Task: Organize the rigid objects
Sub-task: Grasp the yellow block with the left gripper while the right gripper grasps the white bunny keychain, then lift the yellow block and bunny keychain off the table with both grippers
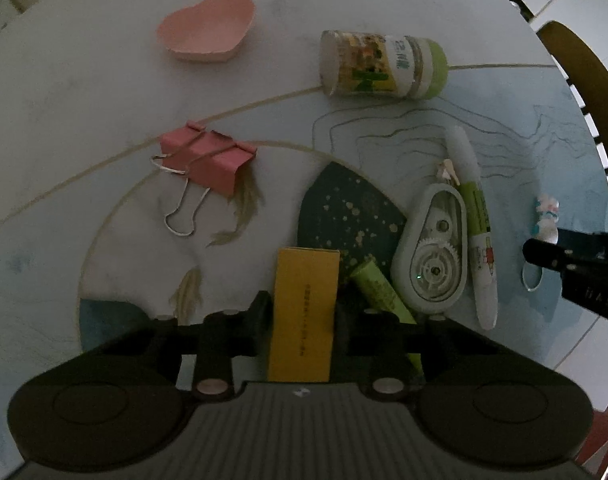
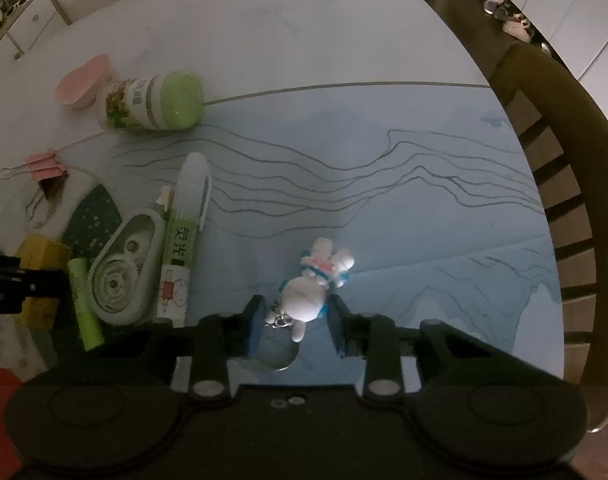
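Left gripper [image 1: 304,312]: fingers pinch the yellow box [image 1: 304,312] on both sides, low over the table [image 1: 63,120]; box sits upright betw. the pads.
Right gripper [image 2: 293,316]: jaws spread – the white figurine keychain [image 2: 310,288] lies betw. the fingertips on the table, near touching both; cannot tell if there's contact. Its key ring [image 2: 277,354] sits on the near side, under the gripper.
Green tube [image 1: 380,292]: lies just right of the yellow box, slanted, its near end hidden behind the left gripper's right finger.
Correction tape [image 1: 434,248]: grey teardrop dispenser, flat on the table, right of the green tube, touching or nearly so.
Glue pen [image 1: 474,224]: white w/ green label, lies along the right side of the correction tape, cap pointing far.
Jar [image 1: 384,64]: green lid, printed label, on its side at the far centre of the left wrist view, lid to the right.
Pink heart dish [image 1: 207,28]: far left, well apart from the stationery cluster.
Pink binder clip [image 1: 205,156]: left of centre, wire handles pointing near.
Chair [image 2: 552,128]: dark wooden back at the table's right edge.
Cabinet [image 2: 27,12]: far left bkgd in the right wrist view – white w/ pale trim.
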